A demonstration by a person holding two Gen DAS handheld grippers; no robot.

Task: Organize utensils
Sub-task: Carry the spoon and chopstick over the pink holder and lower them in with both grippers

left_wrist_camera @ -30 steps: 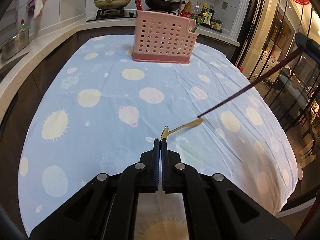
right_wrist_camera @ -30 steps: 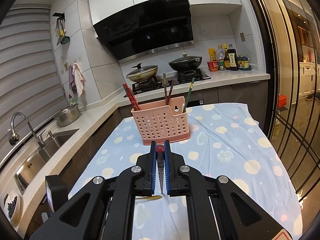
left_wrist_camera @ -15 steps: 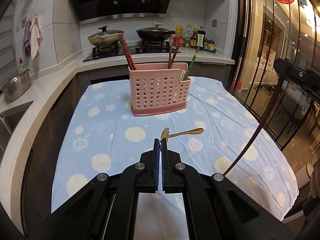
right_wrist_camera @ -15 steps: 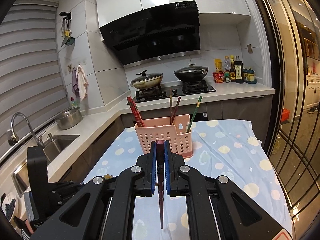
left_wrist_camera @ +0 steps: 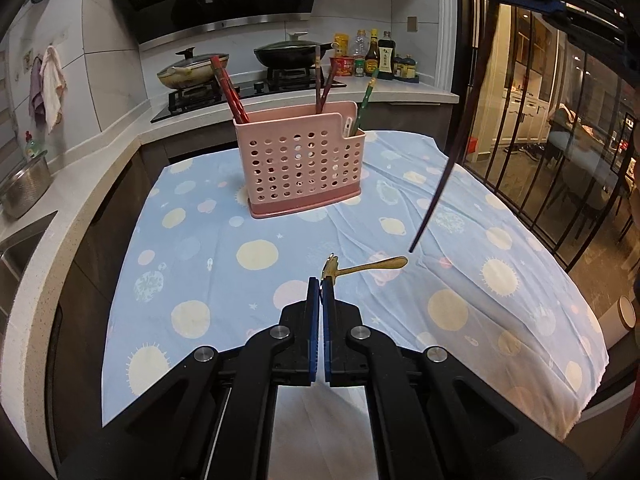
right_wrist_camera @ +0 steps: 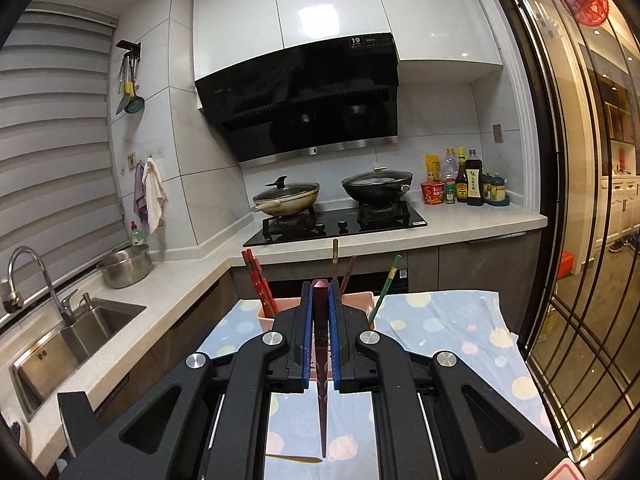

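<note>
Above the cloth (left_wrist_camera: 192, 240) we carry two utensils toward the pink caddy (left_wrist_camera: 300, 160). Our left gripper (left_wrist_camera: 321, 280) pinches a gold fork (left_wrist_camera: 368, 267) by its head; our right gripper (right_wrist_camera: 320, 304) clamps a dark chopstick (right_wrist_camera: 322, 412) near its thick end, tip hanging down. We should lower each upright into a free compartment, clear of the chopsticks already standing there.

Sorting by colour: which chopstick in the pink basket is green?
The green chopstick at the pink basket's right end, leaning out of the low corner; the others are red or brown.
</note>
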